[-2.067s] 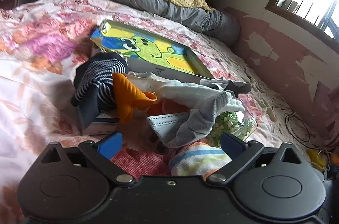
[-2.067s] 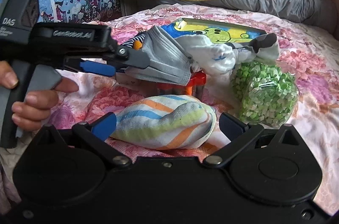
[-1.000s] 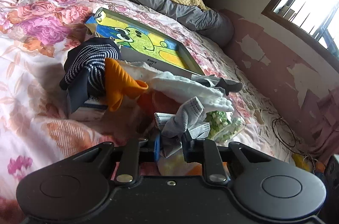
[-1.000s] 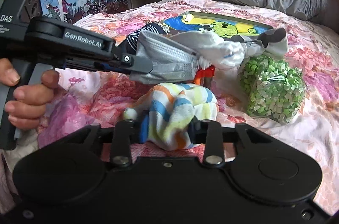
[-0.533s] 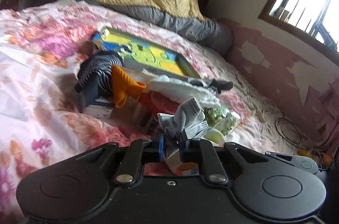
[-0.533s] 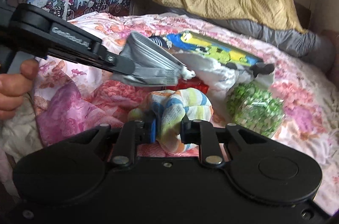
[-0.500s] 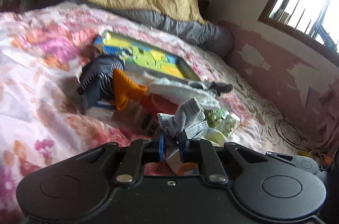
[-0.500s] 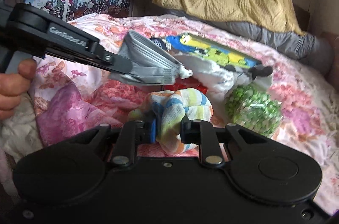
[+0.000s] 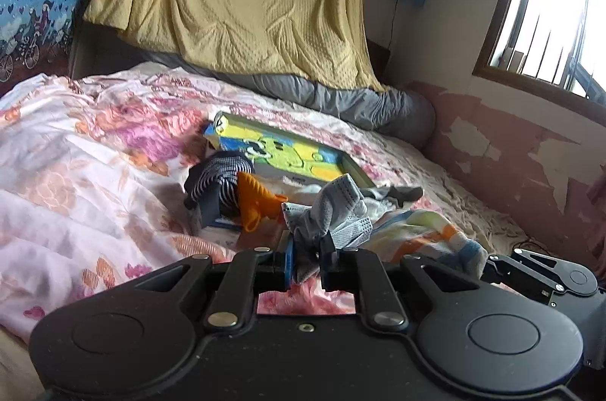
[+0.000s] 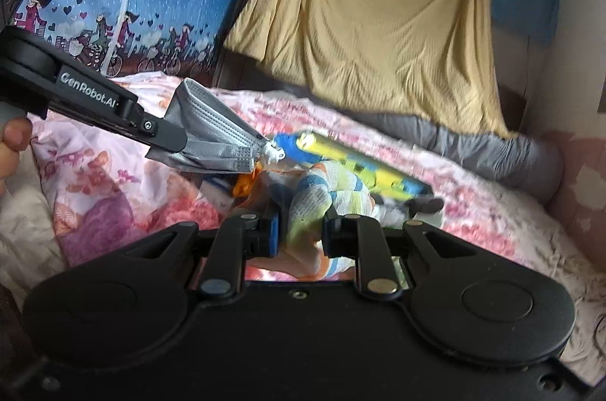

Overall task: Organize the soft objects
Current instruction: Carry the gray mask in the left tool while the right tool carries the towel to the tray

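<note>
My left gripper (image 9: pixel 306 262) is shut on a grey face mask (image 9: pixel 327 211), lifted clear of the bed. The right wrist view shows the same grey face mask (image 10: pixel 212 132) fanned out from the left gripper's fingers (image 10: pixel 163 132) at the upper left. My right gripper (image 10: pixel 301 230) is shut on a striped cloth (image 10: pixel 322 200) in white, blue, yellow and orange, bunched between its pads. That striped cloth (image 9: pixel 428 234) also hangs at the right of the left wrist view. On the bed remain a dark striped sock (image 9: pixel 216 177) and an orange cloth (image 9: pixel 257 198).
A flowered bedspread (image 9: pixel 94 173) covers the bed. A cartoon-printed tray (image 9: pixel 288 154) lies behind the pile, with a grey sock (image 9: pixel 401 192) beside it. A grey bolster (image 9: pixel 360 105) and a yellow blanket (image 9: pixel 257 3) are at the back. A peeling wall (image 9: pixel 511 151) runs along the right.
Both grippers have closed on their cloths and lifted them off the pile, drawing back and tilting up; the mask and the striped cloth now hang above the bed.
</note>
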Demonstrator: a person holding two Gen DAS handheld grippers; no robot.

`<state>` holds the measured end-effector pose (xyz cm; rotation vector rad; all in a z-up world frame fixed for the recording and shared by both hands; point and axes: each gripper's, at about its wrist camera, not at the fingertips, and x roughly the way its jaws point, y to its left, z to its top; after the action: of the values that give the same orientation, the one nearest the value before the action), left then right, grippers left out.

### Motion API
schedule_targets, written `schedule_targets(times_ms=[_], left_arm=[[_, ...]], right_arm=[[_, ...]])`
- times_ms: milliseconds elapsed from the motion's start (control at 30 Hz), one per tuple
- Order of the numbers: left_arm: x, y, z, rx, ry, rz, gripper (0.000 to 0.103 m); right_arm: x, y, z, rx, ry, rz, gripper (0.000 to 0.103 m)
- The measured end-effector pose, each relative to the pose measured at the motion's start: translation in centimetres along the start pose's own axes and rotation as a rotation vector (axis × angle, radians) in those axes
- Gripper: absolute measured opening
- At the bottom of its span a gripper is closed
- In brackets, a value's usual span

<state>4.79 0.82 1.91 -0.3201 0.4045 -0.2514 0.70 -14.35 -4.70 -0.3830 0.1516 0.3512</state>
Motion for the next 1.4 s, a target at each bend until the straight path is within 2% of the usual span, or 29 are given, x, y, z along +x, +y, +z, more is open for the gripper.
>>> schedule_targets(times_ms=[133, 367, 567, 733, 867, 1033, 1400], left_arm=[[0.1, -0.4, 1.0, 0.011, -0.028, 0.006, 0.014], [2.3, -0.6, 3.7, 0.021, -0.042, 0.013, 0.014], [6.1, -0.9, 6.5, 0.019, -0.048, 0.029, 0.014], [9.9, -1.5, 8.7, 0.044, -0.046, 0.051, 0.014], [13.9, -2.2, 10.2, 0.046, -0.025, 0.060, 0.014], [19.4, -3.0, 11.8, 0.054, 0.012, 0.082, 0.014], [29.6, -4.4, 14.1, 0.036, 0.135, 0.115, 0.014]], right_arm=[[-0.2, -0.3, 0.6, -0.034, -0.041, -0.026, 0.014], [2.5, -2.1, 2.5, -0.084, -0.085, -0.045, 0.014], [6.5, -6.1, 4.4, -0.084, -0.108, -0.067, 0.014], [11.8, -10.1, 6.0, -0.051, -0.123, -0.078, 0.014], [16.0, -13.7, 6.9, -0.007, -0.099, -0.081, 0.014], [20.2, -17.4, 6.5, 0.044, -0.035, -0.057, 0.014], [29.8, -24.5, 0.8, 0.164, 0.089, -0.022, 0.014]])
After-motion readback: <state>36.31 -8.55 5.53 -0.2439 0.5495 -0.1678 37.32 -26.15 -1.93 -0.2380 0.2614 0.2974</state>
